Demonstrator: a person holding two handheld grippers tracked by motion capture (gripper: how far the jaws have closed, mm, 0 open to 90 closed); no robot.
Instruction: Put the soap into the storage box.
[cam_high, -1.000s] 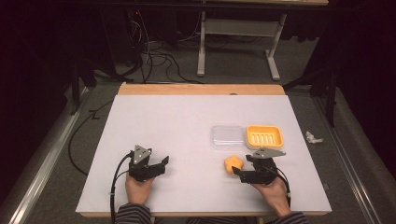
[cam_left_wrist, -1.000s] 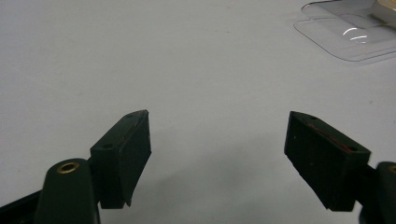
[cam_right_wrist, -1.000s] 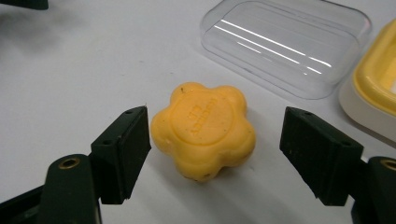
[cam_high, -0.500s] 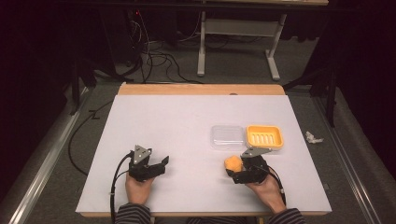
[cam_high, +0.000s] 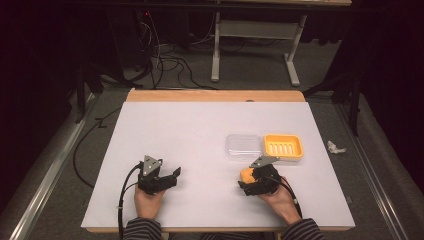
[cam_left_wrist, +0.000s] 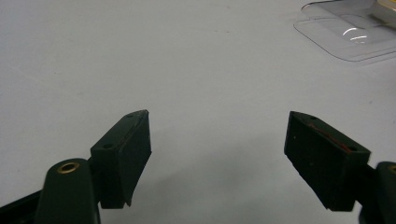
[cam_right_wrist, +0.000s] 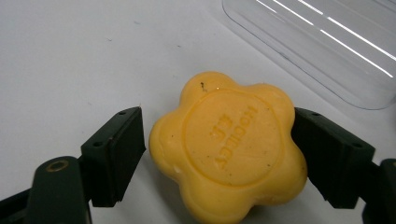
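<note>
A yellow flower-shaped soap bar (cam_high: 246, 174) (cam_right_wrist: 229, 149) lies flat on the white table (cam_high: 200, 130), near its front right. My right gripper (cam_high: 245, 182) (cam_right_wrist: 218, 116) straddles it, and its jaws have just been closing. In the right gripper view the right pad meets the soap's edge, while a thin dark gap stays at the left pad. At the front left my left gripper (cam_high: 172, 177) (cam_left_wrist: 217, 116) rests on the table, open, with bare table between its jaws.
A clear plastic lid (cam_high: 243, 146) (cam_left_wrist: 350, 32) (cam_right_wrist: 317, 42) lies just beyond the soap. A ribbed yellow soap dish (cam_high: 283, 146) sits to the lid's right. A crumpled white scrap (cam_high: 335, 147) lies on the floor beyond the table's right edge.
My right gripper has moved left along the table, and its jaws now stand on either side of the soap. The soap and my left gripper have stayed where they were.
</note>
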